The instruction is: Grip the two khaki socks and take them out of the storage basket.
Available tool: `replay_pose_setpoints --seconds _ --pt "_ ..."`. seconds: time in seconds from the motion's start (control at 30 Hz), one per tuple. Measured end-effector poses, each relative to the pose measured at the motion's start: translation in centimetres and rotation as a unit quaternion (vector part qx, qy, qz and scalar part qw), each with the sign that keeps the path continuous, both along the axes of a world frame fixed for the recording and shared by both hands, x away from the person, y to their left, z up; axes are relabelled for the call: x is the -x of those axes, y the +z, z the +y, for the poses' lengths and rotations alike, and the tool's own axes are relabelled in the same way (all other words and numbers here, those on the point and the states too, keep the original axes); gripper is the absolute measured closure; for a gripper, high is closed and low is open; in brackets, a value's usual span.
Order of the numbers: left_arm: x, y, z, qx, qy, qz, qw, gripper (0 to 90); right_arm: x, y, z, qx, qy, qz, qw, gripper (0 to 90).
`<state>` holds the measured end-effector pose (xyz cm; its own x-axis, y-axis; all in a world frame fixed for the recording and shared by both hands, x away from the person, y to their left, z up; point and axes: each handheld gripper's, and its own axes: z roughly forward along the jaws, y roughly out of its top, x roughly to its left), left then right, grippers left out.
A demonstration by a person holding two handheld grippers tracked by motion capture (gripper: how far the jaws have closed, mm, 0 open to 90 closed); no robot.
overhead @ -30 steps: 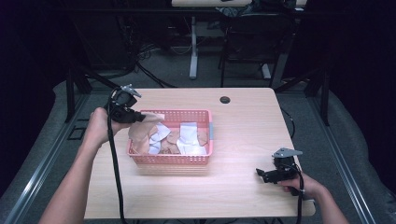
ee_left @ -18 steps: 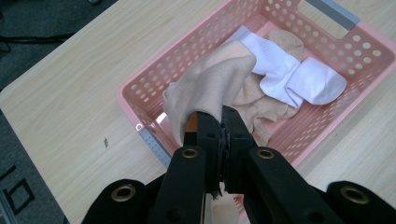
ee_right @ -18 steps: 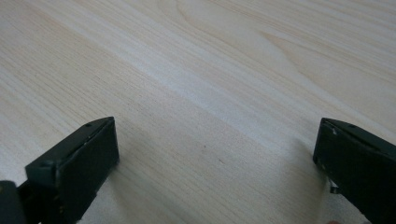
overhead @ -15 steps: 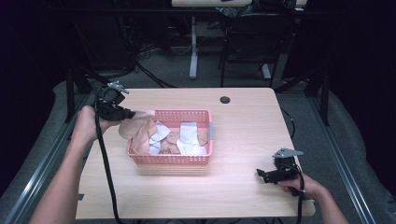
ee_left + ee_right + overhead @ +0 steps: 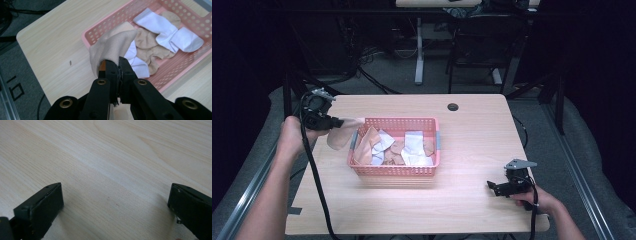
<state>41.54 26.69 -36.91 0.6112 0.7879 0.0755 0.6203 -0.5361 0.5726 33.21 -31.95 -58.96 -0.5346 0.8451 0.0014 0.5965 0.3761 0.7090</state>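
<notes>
Left claw (image 5: 117,65) clenched on a tan sock (image 5: 112,46) beside the basket (image 5: 395,171); thin grip, sock could slip. Right claw (image 5: 112,205) released.

Beige sock (image 5: 112,45) dangles limp off the pink basket's (image 5: 394,171) left end, pinched at one edge; more socks piled inside.

Soft beige cloth sock (image 5: 112,47), perforated pink plastic basket (image 5: 394,171), matt pale wood table (image 5: 472,130)

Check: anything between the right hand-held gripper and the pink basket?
No. In the high view only bare table separates the right hand-held gripper from the pink basket.
</notes>
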Motion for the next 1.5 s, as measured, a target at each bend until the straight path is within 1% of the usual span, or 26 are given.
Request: replay_pose_setpoints --seconds 0.17,0.3,0.33,0.37,0.47,0.5,0.63,0.7,0.73,0.8,0.87,0.97,1.03,1.1,1.3,1.37,1.47,1.5 --pt "-0.3 -0.7 1.1 0.000 0.012 0.008 0.9999 87.8 0.0 0.0 0.0 0.000 0.000 0.000 1.0000 0.0" --pt "-0.4 -1.1 1.8 -0.009 0.022 0.013 0.9996 87.8 0.0 0.0 0.0 0.000 0.000 0.000 1.0000 0.0" --pt "-0.4 -1.2 2.0 -0.020 0.031 0.013 0.9992 87.8 0.0 0.0 0.0 0.000 0.000 0.000 1.0000 0.0" --pt "-0.4 -1.3 2.1 -0.023 0.036 0.014 0.9990 87.8 0.0 0.0 0.0 0.000 0.000 0.000 1.0000 0.0" --pt "-0.6 -1.8 2.9 -0.017 0.054 0.019 0.9982 87.8 0.0 0.0 0.0 0.000 0.000 0.000 1.0000 0.0" --pt "-0.7 -2.0 3.1 -0.018 0.060 0.019 0.9979 87.8 0.0 0.0 0.0 0.001 -0.001 0.000 1.0000 0.0" --pt "-0.9 -3.0 3.9 -0.024 0.083 0.031 0.9958 87.8 0.0 0.0 0.0 0.000 -0.001 0.001 1.0000 0.0" --pt "-1.1 -3.8 4.1 -0.038 0.092 0.037 0.9944 87.8 0.0 0.0 0.0 0.000 -0.001 0.001 1.0000 0.0" --pt "-1.2 -4.2 4.3 -0.042 0.097 0.039 0.9937 87.8 0.0 0.0 0.0 0.000 -0.001 0.001 1.0000 0.0" --pt "-1.4 -5.1 4.5 -0.041 0.104 0.047 0.9926 87.8 0.0 0.0 0.0 0.000 -0.001 0.001 1.0000 0.0" --pt "-1.5 -6.0 4.7 -0.042 0.113 0.051 0.9915 87.8 0.0 0.0 0.0 0.000 -0.001 0.001 1.0000 0.0" --pt "-1.7 -7.4 5.1 -0.047 0.121 0.060 0.9898 87.8 0.0 0.0 0.0 0.000 -0.001 0.001 1.0000 0.0" --pt "-1.7 -8.2 5.2 -0.044 0.129 0.065 0.9886 87.8 0.0 0.0 0.0 0.000 -0.001 0.001 1.0000 0.0" --pt "-1.9 -9.1 5.3 -0.046 0.136 0.069 0.9872 87.8 0.0 0.0 0.0 0.000 -0.001 0.001 1.0000 0.0" --pt "-2.2 -11.7 5.2 -0.049 0.147 0.088 0.9840 87.8 0.0 0.0 0.0 0.000 -0.001 0.001 1.0000 0.0" --pt "-2.3 -12.4 5.2 -0.043 0.153 0.097 0.9825 87.8 0.0 0.0 0.0 0.000 -0.001 0.001 1.0000 0.0" --pt "-2.4 -13.6 5.4 -0.042 0.159 0.113 0.9800 87.8 0.1 0.0 0.0 0.000 -0.001 0.001 1.0000 0.0" --pt "-2.3 -14.1 5.5 -0.039 0.162 0.113 0.9795 87.8 0.1 0.0 0.0 0.000 -0.001 0.001 1.0000 0.0"
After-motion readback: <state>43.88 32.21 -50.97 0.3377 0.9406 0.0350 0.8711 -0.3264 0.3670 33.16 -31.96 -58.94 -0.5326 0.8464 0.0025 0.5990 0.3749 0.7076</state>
